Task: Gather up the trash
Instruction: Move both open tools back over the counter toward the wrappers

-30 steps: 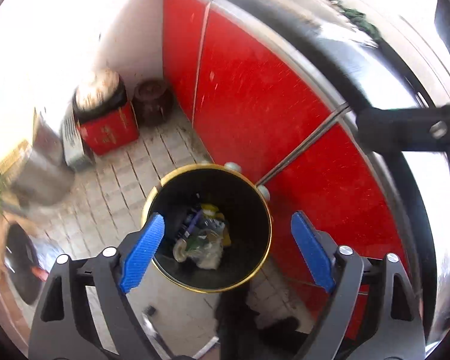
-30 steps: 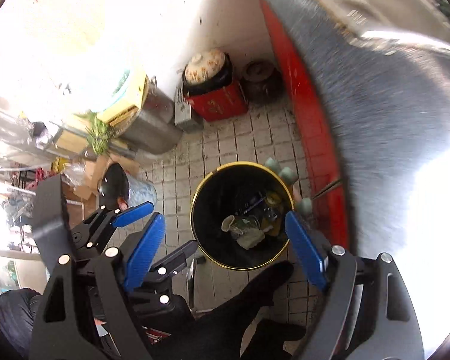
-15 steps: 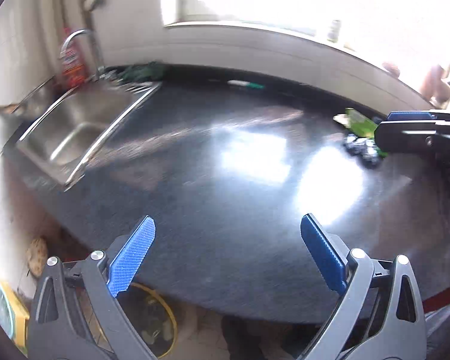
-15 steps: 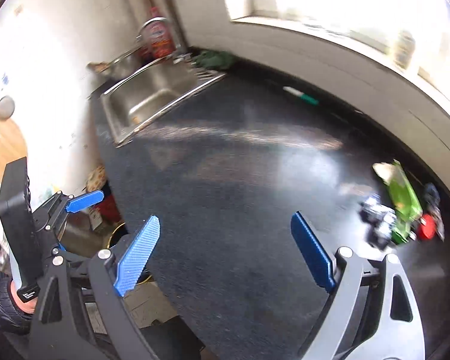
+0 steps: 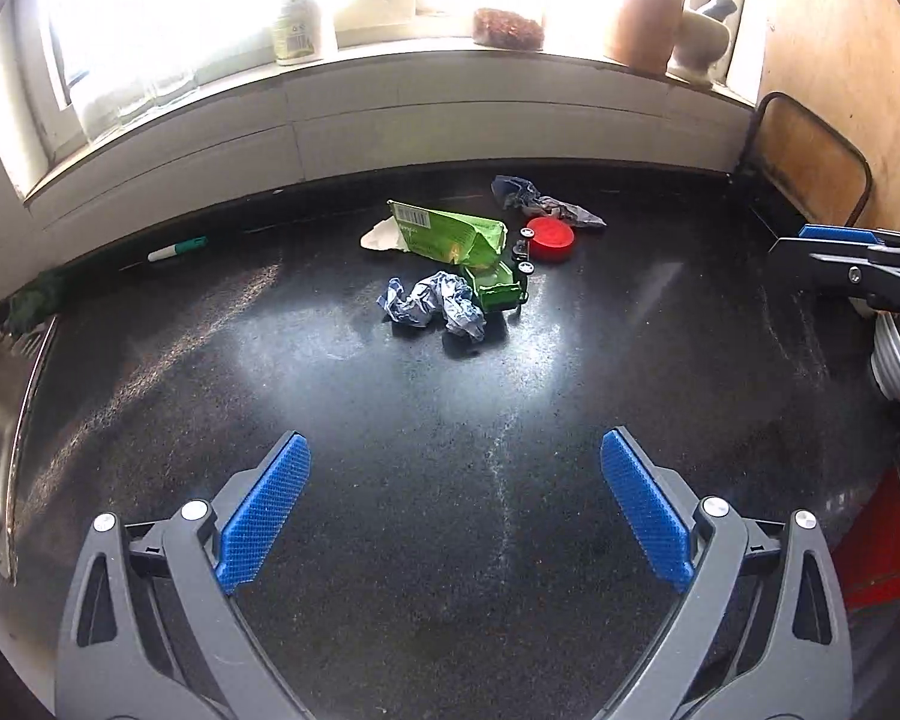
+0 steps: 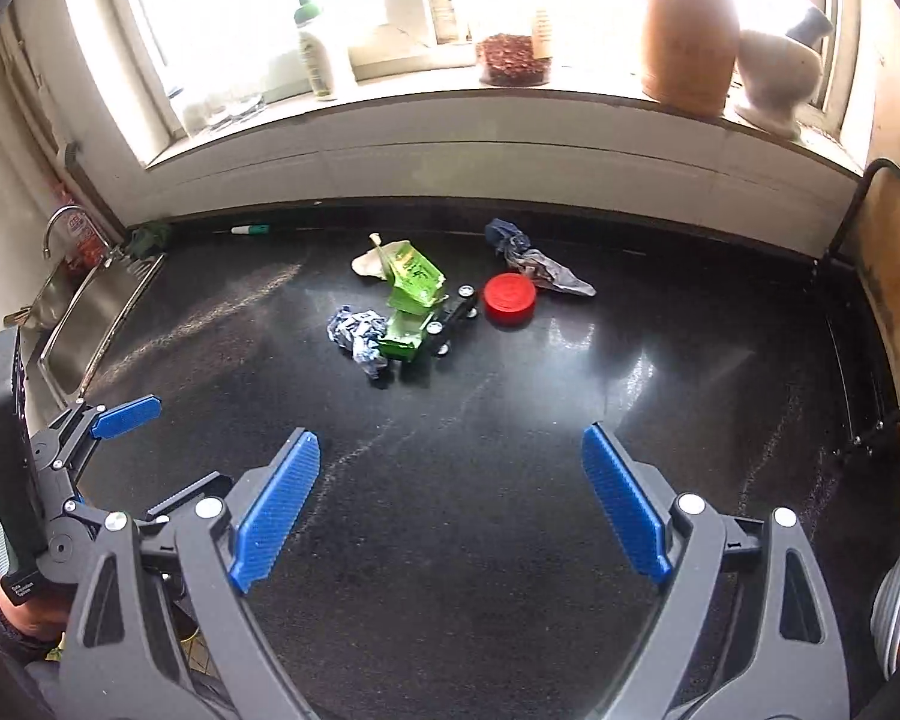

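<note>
Both grippers empty and spread wide over the near edge of the black worktop [image 5: 570,396]. Left gripper [image 5: 456,510] has nothing between its blue pads; right gripper [image 6: 450,504] the same, and its jaws have just been opening, nothing between them.

Step in hand, as I read it: heading in for the next pick, no grasp started yet. Trash sits clustered toward the back edge of the worktop, about mid-width, well apart from both grippers.

In the pile:
- crumpled blue-white wrapper [image 5: 435,306], nearest piece, touching the green toy truck [image 5: 501,291]
- torn green carton [image 5: 450,234] leaning over the truck, white scrap [image 5: 378,238] behind it
- red lid [image 5: 549,238] just beside the truck's wheels
- dark crumpled wrapper [image 5: 540,201] at the back, behind the lid

Next move probably: reach forward and down, close on the crumpled wrapper first since it is closest and free on the near side. The carton rests on the truck, so lifting it could drag or tip the toy. The truck looks like a toy rather than trash; a judgement call.

Around: sink [image 6: 84,324] at the left edge, green-capped marker [image 5: 177,249] along the back edge, bottle [image 6: 315,54], clay pot [image 6: 687,36] and mortar [image 6: 777,84] on the windowsill. Path to the pile is open.
</note>
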A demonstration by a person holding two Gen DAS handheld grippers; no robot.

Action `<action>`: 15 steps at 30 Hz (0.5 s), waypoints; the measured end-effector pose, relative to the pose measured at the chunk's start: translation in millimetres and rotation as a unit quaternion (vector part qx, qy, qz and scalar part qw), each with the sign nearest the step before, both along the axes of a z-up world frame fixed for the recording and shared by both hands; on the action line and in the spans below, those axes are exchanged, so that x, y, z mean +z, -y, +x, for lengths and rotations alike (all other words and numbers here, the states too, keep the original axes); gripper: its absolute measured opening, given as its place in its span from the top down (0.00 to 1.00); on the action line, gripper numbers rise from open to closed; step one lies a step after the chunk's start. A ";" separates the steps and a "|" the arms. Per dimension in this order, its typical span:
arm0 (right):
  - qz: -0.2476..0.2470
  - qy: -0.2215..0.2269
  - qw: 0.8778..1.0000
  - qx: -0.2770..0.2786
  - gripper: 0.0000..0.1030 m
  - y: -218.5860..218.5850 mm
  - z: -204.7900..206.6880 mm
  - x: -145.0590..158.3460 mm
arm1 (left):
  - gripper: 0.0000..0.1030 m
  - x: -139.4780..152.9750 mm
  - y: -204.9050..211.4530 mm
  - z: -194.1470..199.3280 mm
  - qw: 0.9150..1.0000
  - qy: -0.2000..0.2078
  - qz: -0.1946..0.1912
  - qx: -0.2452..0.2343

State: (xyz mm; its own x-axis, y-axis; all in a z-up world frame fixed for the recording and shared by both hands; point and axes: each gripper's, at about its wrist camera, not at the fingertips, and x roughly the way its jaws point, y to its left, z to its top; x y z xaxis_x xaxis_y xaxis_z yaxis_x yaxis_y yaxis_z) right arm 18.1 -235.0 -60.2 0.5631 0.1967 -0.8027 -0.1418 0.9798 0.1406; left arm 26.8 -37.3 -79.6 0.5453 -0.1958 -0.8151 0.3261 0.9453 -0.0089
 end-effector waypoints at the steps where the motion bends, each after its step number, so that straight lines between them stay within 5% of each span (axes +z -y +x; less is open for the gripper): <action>1: -0.002 -0.001 1.000 -0.001 0.16 3.7 1.7 -1.6 | 0.08 -3.1 0.3 4.8 1.000 -0.002 0.002 0.001; 9: -0.024 -0.017 0.999 0.016 0.16 30.8 43.7 -26.2 | 0.08 -36.9 17.6 52.9 1.000 -0.027 0.015 0.001; 15: -0.055 -0.055 0.996 0.041 0.16 49.2 93.7 -73.6 | 0.08 -82.9 30.2 92.8 0.998 -0.060 0.022 0.007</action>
